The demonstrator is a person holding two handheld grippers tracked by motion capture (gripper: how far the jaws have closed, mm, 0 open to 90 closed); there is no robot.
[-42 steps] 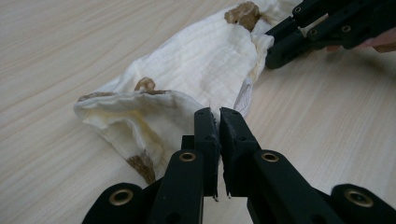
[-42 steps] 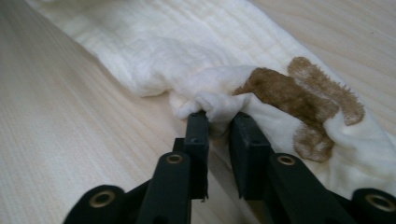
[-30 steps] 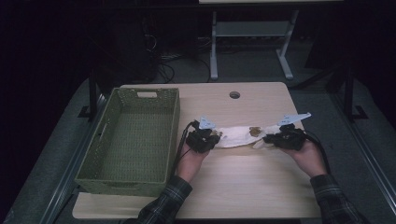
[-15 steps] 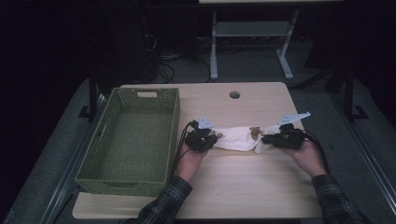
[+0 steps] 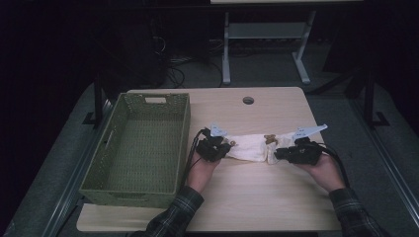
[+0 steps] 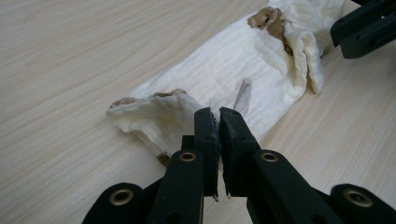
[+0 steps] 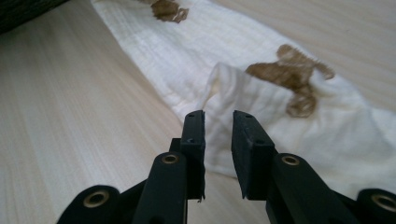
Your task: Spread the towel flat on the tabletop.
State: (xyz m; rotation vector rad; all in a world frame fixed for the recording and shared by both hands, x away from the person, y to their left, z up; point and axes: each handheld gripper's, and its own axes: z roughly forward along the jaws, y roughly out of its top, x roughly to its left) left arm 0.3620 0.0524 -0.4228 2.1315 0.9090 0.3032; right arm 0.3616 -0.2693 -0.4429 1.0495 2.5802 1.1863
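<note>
A white cloth (image 5: pixel 252 147) printed with brown bears lies stretched flat across the table between my two grippers. My left gripper (image 5: pixel 225 148) is at its left end. In the left gripper view the left gripper's jaws (image 6: pixel 218 114) are pressed together on a thin fold of the cloth (image 6: pixel 243 65). My right gripper (image 5: pixel 276 153) is at the other end and also appears in the left gripper view (image 6: pixel 364 28). The right gripper's jaws (image 7: pixel 218 119) have just been opening and stand apart. A small raised peak of the cloth (image 7: pixel 280 107) sits just beyond their tips, untouched.
A green woven basket (image 5: pixel 183 128) stands left of the cloth, its corner showing as the basket (image 7: pixel 23 7) in the right gripper view. The wooden table (image 5: pixel 247 197) has a cable hole (image 5: pixel 248 100) at the back. Desk legs and cables lie on the floor beyond.
Both hands stay at the cloth's ends and the cloth lies as before. No clear shift shows in the high view.
</note>
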